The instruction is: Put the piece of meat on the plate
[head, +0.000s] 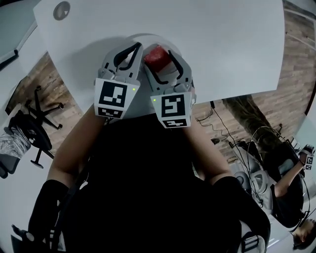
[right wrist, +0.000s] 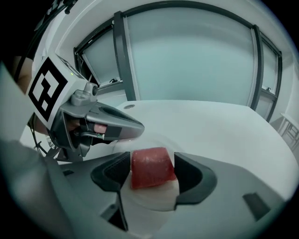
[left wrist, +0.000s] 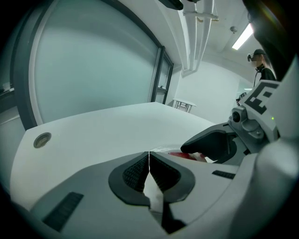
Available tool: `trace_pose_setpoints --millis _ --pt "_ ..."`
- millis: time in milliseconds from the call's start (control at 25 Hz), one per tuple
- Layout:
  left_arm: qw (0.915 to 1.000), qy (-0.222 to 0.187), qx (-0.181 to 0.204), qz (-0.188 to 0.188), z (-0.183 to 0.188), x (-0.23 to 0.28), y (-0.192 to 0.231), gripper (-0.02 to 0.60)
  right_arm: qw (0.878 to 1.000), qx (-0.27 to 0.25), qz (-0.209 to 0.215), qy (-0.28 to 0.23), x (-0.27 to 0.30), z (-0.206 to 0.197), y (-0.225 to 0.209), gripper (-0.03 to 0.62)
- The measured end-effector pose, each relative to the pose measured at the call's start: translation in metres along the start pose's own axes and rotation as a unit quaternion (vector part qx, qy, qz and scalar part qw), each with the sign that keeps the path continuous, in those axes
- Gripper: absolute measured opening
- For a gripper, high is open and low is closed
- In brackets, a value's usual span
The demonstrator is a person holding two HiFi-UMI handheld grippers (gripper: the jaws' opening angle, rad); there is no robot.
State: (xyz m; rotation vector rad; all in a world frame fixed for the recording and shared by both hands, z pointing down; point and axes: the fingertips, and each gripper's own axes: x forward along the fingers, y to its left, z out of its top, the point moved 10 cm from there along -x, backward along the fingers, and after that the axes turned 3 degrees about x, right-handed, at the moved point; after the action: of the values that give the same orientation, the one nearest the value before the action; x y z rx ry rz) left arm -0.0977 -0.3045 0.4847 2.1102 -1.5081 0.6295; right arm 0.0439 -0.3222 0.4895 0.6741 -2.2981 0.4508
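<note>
Clamping the piece of meat [right wrist: 150, 163] from both sides, the right gripper [right wrist: 152, 173] has its two dark pads pressed against the left and right faces of the red block. The meat sits squarely between the jaws near their tips, its top face showing and its front end reaching a little past the pads. Directly under it lies the white plate [right wrist: 152, 200], whose pale round surface shows in the gap below the meat and the jaws. Whether the block already touches the plate or hangs just above it cannot be told.

The left gripper [left wrist: 149, 163] is just beside the right one, on its left, with its ribbed pads drawn together edge to edge and nothing between them. In the head view its tip also reaches over the plate, close to the meat but apart from it.

Both grippers are held out side by side in front of the person, over the near edge of the white table [head: 222, 49]. A round grey insert [head: 61, 10] sits in the tabletop well away from the plate.
</note>
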Motion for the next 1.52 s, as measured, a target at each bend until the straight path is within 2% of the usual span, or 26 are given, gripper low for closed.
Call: trace_pose_setpoints --millis 200,400,480,680,920,1160,1520 --pt "0.9999 -0.012 0.006 0.004 0.005 -0.008 -0.004 0.005 1.0 0.013 -0.006 -0.023 -0.015 0.005 -0.001 0.296" --pt "0.9991 -0.038 0.019 0.003 0.004 -0.04 -0.01 0.005 0.998 0.027 -0.007 -0.064 -0.039 0.01 0.019 0.295" --pt "0.9978 -0.057 0.033 0.005 0.006 -0.055 -0.013 0.003 0.996 0.03 -0.016 -0.087 -0.052 0.012 0.026 0.251" --pt "0.9927 -0.103 0.062 0.008 0.012 -0.091 -0.015 0.003 0.989 0.028 -0.048 -0.138 -0.076 0.021 0.041 0.194" --pt "0.9861 -0.15 0.071 0.012 0.019 -0.132 -0.016 0.003 0.979 0.027 -0.103 -0.173 -0.096 0.042 0.064 0.007" --pt "0.9793 -0.187 0.076 0.018 0.013 -0.168 -0.031 0.003 0.975 0.043 -0.109 -0.19 -0.118 0.036 0.088 0.003" --pt "0.9728 -0.218 0.073 0.026 0.018 -0.183 -0.027 0.003 0.971 0.033 -0.126 -0.198 -0.124 0.053 0.095 0.003"
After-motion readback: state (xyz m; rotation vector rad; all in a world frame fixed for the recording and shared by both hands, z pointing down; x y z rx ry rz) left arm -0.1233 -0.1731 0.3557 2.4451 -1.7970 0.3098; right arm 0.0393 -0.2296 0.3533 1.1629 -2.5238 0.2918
